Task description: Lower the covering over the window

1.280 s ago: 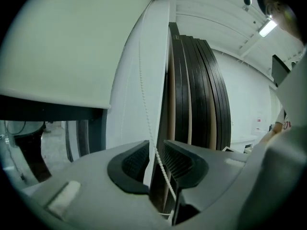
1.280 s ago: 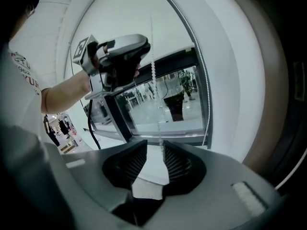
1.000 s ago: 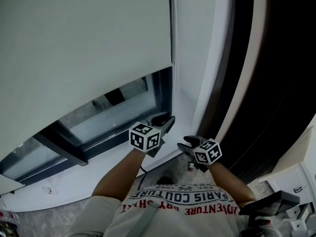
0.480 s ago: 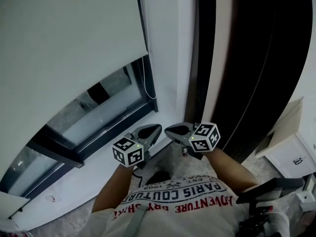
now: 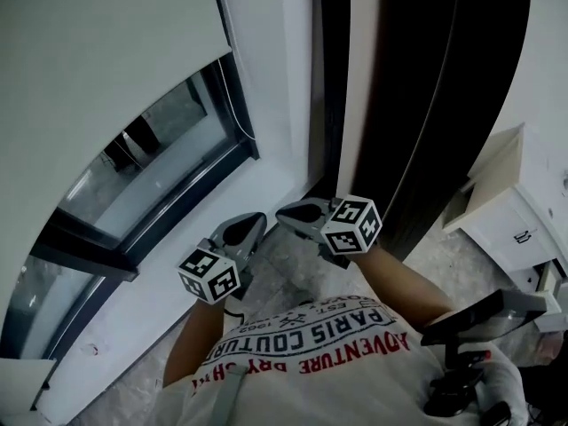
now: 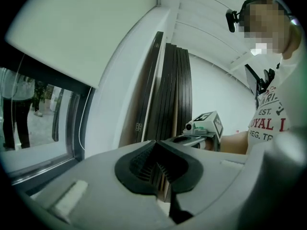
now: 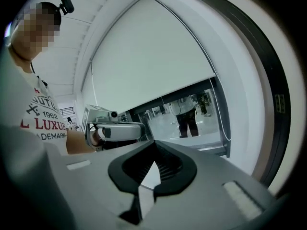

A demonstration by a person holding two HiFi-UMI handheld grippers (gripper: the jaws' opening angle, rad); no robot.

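Note:
The white roller blind (image 5: pixel 98 43) covers the upper part of the window, and bare glass (image 5: pixel 151 153) shows below its bottom edge. A thin cord (image 5: pixel 232 105) hangs along the window's right frame. My left gripper (image 5: pixel 247 229) and right gripper (image 5: pixel 297 211) are side by side in front of my chest, low and away from the blind and the cord. Both are shut with nothing between the jaws. In the left gripper view the blind (image 6: pixel 86 28) is up to the left. The right gripper view shows the blind (image 7: pixel 148 61) above the glass (image 7: pixel 187 111).
Dark panels (image 5: pixel 399 105) lean upright against the wall right of the window. A white cabinet (image 5: pixel 510 211) stands at the right. A black device (image 5: pixel 479 318) hangs at my right side. The white sill (image 5: pixel 133 327) runs below the window. People stand outside behind the glass.
Both grippers have drawn back from the window's right edge towards my body, and their jaws have closed. The head view has swung right, so more of the dark panels and the cabinet shows.

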